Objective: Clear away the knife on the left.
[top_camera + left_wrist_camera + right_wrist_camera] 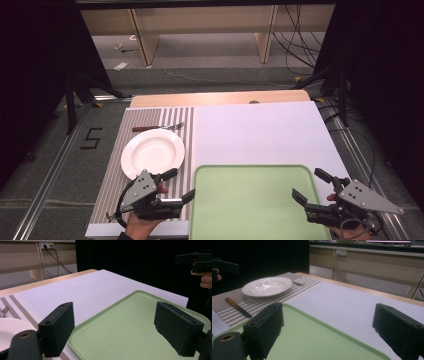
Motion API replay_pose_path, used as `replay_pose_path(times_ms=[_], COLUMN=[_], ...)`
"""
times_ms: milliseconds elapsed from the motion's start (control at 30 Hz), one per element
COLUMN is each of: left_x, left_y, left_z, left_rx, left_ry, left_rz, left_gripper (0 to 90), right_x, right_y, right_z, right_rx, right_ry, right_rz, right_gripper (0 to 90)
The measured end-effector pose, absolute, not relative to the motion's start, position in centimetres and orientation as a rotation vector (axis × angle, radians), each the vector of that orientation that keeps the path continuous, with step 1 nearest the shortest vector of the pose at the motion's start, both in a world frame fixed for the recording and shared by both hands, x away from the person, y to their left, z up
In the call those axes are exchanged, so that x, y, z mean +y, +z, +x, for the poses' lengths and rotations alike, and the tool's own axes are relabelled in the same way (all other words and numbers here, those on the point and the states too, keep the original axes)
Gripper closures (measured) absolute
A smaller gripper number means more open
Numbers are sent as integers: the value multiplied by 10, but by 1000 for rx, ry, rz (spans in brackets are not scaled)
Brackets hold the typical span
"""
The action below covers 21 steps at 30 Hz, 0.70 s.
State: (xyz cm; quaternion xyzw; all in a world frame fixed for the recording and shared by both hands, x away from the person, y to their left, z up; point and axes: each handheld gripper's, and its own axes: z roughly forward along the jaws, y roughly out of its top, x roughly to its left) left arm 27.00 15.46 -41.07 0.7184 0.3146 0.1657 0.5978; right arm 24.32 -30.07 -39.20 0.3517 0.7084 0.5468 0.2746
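While agape, both claws beside green tray (250, 200).

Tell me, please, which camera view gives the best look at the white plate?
The high view: the plate appears whole from above, on the striped mat, beside the green tray. The right gripper view shows the plate whole too, but low and farther off. The left gripper view catches just an edge of it behind a jaw.
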Motion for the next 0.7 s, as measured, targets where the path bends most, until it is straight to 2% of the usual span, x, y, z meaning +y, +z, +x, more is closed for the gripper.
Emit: replay_pose_path(times_ms=[567, 700], left_x=[159, 160], left_y=[-408, -405], left_z=[273, 275], left_rx=[742, 752], left_ry=[388, 415], left_rz=[1678, 1735], left_gripper=[163, 163], right_x=[-301, -301], right_y=[-392, -392], right_z=[243, 244], right_rx=[1909, 1911], right_ry=[1473, 1470], right_rz=[949, 951], right_gripper=[109, 109])
